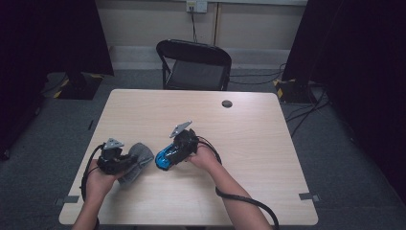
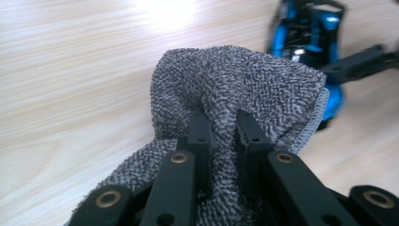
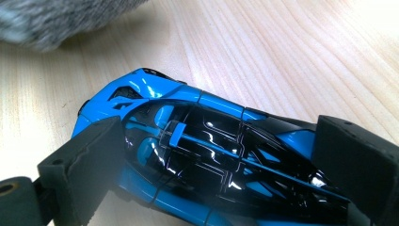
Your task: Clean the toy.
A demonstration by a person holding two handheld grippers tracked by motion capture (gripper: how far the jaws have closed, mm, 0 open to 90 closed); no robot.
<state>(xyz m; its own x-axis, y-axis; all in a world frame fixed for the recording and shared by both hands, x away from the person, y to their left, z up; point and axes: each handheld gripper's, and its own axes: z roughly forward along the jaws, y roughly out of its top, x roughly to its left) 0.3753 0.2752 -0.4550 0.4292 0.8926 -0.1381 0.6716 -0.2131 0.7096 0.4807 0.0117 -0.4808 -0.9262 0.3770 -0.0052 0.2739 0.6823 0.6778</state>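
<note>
Grey terry cloth bunches up between the jaws of the left tool, which stand narrow and pinch a fold of it; in the high view that cloth rests on the near left of the tabletop, held by the left tool. Just right of it, the right tool stands wider, its jaws pressed on either side of a blue and black toy car, which sits on the tabletop.
</note>
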